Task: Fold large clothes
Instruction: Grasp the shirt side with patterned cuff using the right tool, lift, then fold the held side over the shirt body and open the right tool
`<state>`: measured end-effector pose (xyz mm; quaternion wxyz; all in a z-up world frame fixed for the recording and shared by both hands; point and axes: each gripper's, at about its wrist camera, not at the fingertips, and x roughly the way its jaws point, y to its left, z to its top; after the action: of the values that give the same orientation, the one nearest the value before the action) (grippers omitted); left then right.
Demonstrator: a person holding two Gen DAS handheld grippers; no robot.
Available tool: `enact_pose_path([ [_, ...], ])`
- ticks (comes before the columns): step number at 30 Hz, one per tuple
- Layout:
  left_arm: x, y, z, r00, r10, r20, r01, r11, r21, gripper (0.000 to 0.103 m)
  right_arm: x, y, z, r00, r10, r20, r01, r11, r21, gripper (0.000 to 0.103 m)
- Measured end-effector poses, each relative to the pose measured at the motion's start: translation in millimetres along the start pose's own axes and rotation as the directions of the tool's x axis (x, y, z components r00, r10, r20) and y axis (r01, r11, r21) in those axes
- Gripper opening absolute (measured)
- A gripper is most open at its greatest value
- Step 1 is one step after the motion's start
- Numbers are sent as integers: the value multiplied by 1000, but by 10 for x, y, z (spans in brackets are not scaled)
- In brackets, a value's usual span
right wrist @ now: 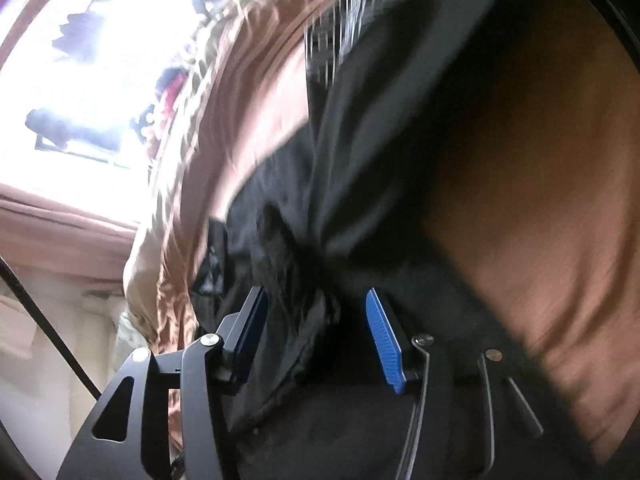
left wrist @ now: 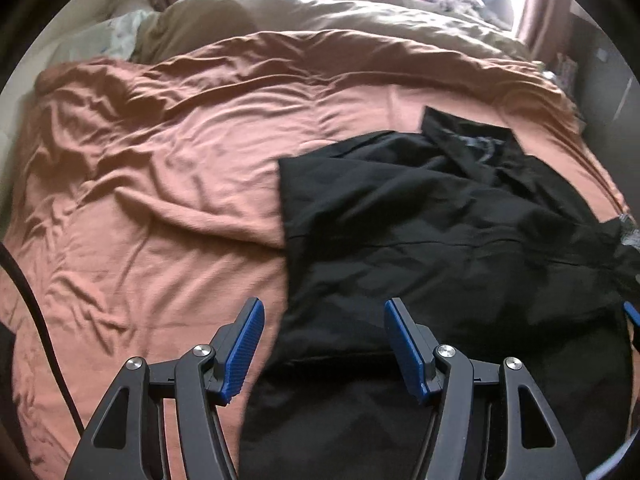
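Rust-orange bedcover (left wrist: 160, 184), rumpled, spans our view. Black garment (left wrist: 440, 240), near right, loosely heaped, partly folded at best. Left gripper (left wrist: 324, 344): parted above its near edge, empty. Right gripper (right wrist: 316, 336): parted, cloth between, unpinched. Next we judge: pinch an edge.

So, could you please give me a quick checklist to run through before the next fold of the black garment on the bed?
1. Left tongs open and free of cloth: ok.
2. Right tongs open: ok, though bunched black fabric sits between the pads; whether it touches them, cannot tell.
3. Black garment lying flat: not ok, it is rumpled, with its far part folded over.
4. Garment's left edge visible for a grasp: ok.
5. Rust-coloured bedspread smooth beneath: not ok, wrinkled.
6. Right wrist view sharp enough to aim: not ok, blurred.
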<state>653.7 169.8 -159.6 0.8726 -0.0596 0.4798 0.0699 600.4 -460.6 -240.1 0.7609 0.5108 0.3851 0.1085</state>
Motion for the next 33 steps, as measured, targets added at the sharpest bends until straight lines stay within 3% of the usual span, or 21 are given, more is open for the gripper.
enact_pose_path([
  [8,6,-260,-52,998,-62,-1,62,997,35,64,-560,-390,364,982,-63,179,55,997,49,49],
  [14,-27,-260,-101,996,-87,9,86,996,27,64,-785,-685,639,958,-47,281,21,995,95,49],
  [19,-18,-206,-139,996,-87,4,87,996,18,64,-858,-792,793,942,-22,334,-5,997,80,37],
  [21,-36,-172,-150,996,-94,6,94,996,2,64,-825,-829,772,943,-18,333,-7,997,73,13],
  [23,-78,-124,-157,993,-117,17,117,992,-34,64,-846,-839,710,938,-5,346,-17,998,60,4],
  [28,-233,-102,-159,986,-154,64,159,984,-84,64,-874,-572,524,920,23,391,-22,1000,-8,2],
  [33,-381,-123,-162,984,-162,77,167,984,-69,64,-1001,-179,310,908,152,389,-108,985,-133,2],
])
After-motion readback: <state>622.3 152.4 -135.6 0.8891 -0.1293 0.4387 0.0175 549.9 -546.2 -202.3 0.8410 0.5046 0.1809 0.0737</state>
